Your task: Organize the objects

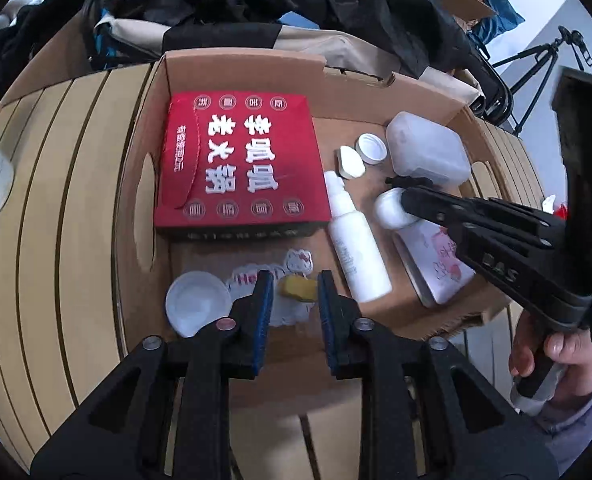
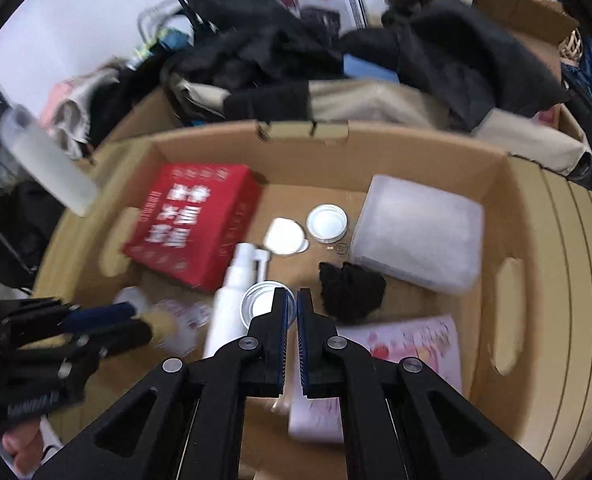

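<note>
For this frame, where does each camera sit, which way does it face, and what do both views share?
Left wrist: rides the left hand-held gripper, looking down into the cardboard box; its open fingers, the right hand-held gripper and a hand show.
Right wrist: rides the right hand-held gripper, facing the box from the other side; fingers nearly shut.
Shared: red box, white spray bottle.

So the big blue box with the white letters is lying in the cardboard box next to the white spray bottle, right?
Not quite: that box is red, not blue. The left wrist view shows its red top with white letters clearly. The rest holds: it lies flat in the cardboard box, next to the white spray bottle.
</note>
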Action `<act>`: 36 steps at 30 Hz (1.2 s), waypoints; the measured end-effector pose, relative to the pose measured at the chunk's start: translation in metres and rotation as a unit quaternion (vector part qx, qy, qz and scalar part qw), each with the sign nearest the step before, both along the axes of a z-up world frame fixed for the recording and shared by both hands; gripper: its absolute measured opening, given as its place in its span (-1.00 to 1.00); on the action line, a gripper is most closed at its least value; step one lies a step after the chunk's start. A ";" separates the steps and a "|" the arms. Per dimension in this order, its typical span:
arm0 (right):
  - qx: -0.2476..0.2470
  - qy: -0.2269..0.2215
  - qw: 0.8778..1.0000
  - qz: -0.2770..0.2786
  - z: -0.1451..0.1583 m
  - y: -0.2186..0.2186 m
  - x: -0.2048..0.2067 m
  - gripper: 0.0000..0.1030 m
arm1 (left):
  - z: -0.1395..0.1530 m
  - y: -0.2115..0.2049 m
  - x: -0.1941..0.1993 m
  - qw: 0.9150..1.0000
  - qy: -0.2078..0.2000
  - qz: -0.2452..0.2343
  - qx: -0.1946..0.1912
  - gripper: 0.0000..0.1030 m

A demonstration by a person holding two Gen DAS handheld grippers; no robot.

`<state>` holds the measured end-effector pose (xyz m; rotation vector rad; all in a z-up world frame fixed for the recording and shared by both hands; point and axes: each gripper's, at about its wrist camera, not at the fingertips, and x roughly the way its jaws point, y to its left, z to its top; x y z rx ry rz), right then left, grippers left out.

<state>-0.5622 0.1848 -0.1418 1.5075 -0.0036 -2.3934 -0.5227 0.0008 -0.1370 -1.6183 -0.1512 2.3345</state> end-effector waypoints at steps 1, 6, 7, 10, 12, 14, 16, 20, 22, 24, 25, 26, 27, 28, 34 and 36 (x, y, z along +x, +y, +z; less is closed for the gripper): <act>-0.004 0.000 1.000 0.004 -0.003 -0.001 -0.002 -0.89 | 0.000 -0.001 -0.002 1.000 0.001 0.001 -0.003 -0.29; -0.027 0.015 1.000 0.003 0.011 0.005 0.003 -0.50 | 0.022 -0.010 0.003 0.999 0.035 -0.001 -0.002 0.09; -0.030 0.020 0.999 0.001 0.019 0.008 0.005 -0.37 | 0.029 -0.011 0.005 0.999 0.041 0.000 -0.004 0.23; -0.038 0.037 0.999 -0.003 0.047 0.018 0.016 0.43 | 0.055 -0.016 0.018 0.999 0.054 0.004 -0.002 0.65; -0.027 0.053 0.998 -0.006 0.069 0.023 0.030 0.46 | 0.074 -0.014 0.035 0.998 0.068 -0.003 -0.001 0.66; -0.018 0.061 0.998 -0.005 0.086 0.026 0.047 0.46 | 0.093 -0.010 0.057 0.995 0.092 -0.011 -0.019 0.79; -0.015 0.069 0.997 -0.003 0.104 0.032 0.073 0.46 | 0.114 -0.006 0.086 0.992 0.120 -0.012 -0.033 0.88; -0.016 0.098 0.995 -0.003 0.132 0.045 0.134 0.46 | 0.145 -0.005 0.146 0.987 0.157 -0.009 -0.029 1.00; -0.024 0.113 0.993 -0.005 0.139 0.056 0.177 0.46 | 0.155 -0.007 0.182 0.984 0.177 0.007 -0.017 1.00; -0.037 0.119 0.992 -0.004 0.139 0.064 0.219 0.46 | 0.155 -0.007 0.220 0.982 0.189 0.008 -0.003 1.00; -0.042 0.120 0.992 -0.002 0.136 0.067 0.238 0.46 | 0.152 -0.007 0.236 0.982 0.189 0.013 0.001 1.00; -0.045 0.118 0.992 0.001 0.132 0.069 0.254 0.46 | 0.145 -0.007 0.256 0.982 0.187 0.021 0.004 1.00; -0.050 0.115 0.992 0.002 0.126 0.072 0.276 0.46 | 0.138 -0.007 0.267 0.982 0.185 0.026 0.006 1.00; -0.055 0.113 0.992 0.003 0.121 0.073 0.291 0.46 | 0.130 -0.007 0.282 0.983 0.183 0.029 0.008 1.00; -0.094 0.087 0.992 0.001 0.075 0.073 0.370 0.46 | 0.087 0.010 0.335 0.984 0.179 -0.015 0.002 1.00; -0.087 0.074 0.993 0.010 0.065 0.069 0.371 0.46 | 0.085 0.017 0.334 0.984 0.178 -0.021 -0.001 1.00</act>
